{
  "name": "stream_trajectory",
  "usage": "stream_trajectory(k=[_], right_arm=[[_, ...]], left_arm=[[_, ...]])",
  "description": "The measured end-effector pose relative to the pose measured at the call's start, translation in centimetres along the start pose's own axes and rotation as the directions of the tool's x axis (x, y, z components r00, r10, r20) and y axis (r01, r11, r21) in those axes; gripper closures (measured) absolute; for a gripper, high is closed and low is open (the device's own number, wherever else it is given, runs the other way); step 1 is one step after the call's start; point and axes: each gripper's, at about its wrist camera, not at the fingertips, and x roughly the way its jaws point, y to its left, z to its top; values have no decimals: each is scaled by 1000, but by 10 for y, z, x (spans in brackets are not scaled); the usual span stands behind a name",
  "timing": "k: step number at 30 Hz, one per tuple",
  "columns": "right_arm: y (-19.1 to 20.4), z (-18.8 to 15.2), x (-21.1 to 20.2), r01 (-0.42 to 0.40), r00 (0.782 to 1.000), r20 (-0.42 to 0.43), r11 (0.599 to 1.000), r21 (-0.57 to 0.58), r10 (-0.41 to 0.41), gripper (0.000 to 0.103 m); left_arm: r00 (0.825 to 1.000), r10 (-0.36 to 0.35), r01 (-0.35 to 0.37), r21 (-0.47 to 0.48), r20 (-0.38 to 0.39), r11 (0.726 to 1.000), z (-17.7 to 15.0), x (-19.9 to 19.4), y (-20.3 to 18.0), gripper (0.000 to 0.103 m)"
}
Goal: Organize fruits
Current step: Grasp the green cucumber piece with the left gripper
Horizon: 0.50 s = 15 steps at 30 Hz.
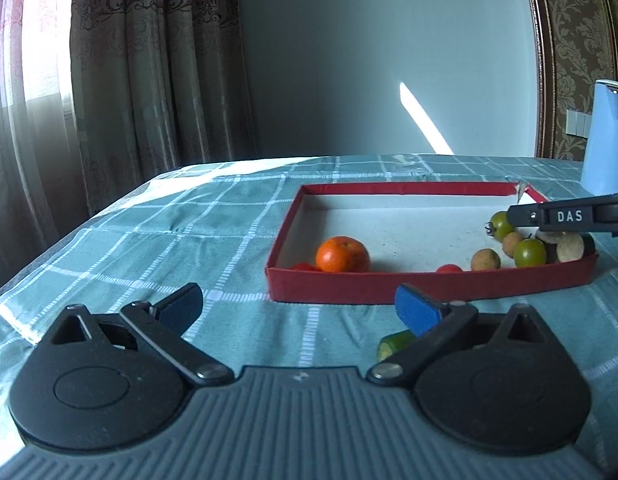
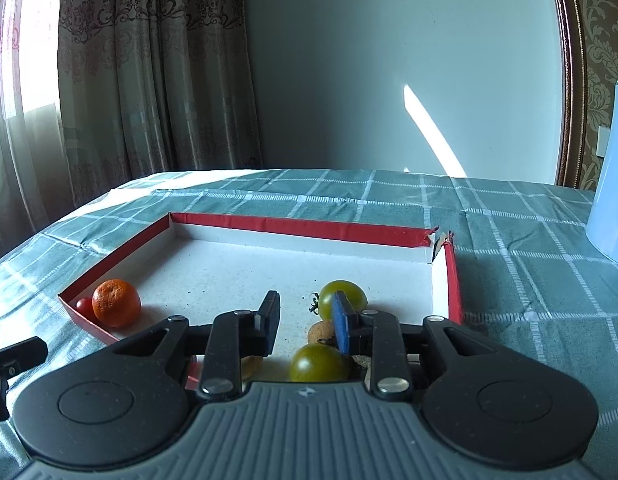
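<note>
A red-rimmed shallow tray (image 1: 329, 292) lies on the checked cloth. An orange (image 1: 342, 254) and a red tomato (image 1: 305, 267) sit in its near left corner. Green tomatoes (image 1: 530, 253), longans (image 1: 485, 260) and another red tomato (image 1: 449, 269) crowd its near right corner. My left gripper (image 1: 299, 306) stands wide open in front of the tray, holding nothing. A green cucumber piece (image 1: 393, 344) lies on the cloth by its right finger. My right gripper (image 2: 305, 320) hovers over the green tomatoes (image 2: 319, 364), pads a little apart with nothing between them.
A pale blue jug (image 1: 605, 140) stands at the far right of the table. Curtains hang behind the table's left side and a wall rises behind it. The tray's far right corner (image 2: 439, 240) is torn.
</note>
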Motion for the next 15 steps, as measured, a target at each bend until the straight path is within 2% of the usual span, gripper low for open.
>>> stream_trajectory(k=[1, 3, 9, 10, 11, 12, 15], right_arm=[[1, -1, -4, -4, 1000, 7, 1000, -1, 4, 75], [1, -1, -9, -4, 1000, 21, 1000, 3, 4, 75], [-1, -3, -19, -21, 999, 41, 999, 25, 19, 75], [-1, -4, -19, -22, 999, 40, 999, 26, 21, 75], [0, -5, -20, -25, 999, 39, 999, 24, 24, 75], [0, -6, -21, -27, 999, 40, 999, 21, 26, 75], [3, -9, -25, -32, 998, 45, 999, 12, 32, 75]], left_arm=[[999, -36, 36, 3, 4, 999, 1, -3, -7, 1], [998, -58, 58, 19, -14, 998, 2, -3, -18, 1], [996, -29, 35, 71, -86, 997, -1, 12, -44, 1], [994, -24, 30, 63, -107, 998, -2, 16, -45, 3], [992, -22, 29, 53, -124, 998, -2, 19, -46, 11], [989, -28, 34, 43, -142, 998, -3, 22, -46, 13], [982, -14, 20, 31, -186, 999, -5, 30, -45, 15]])
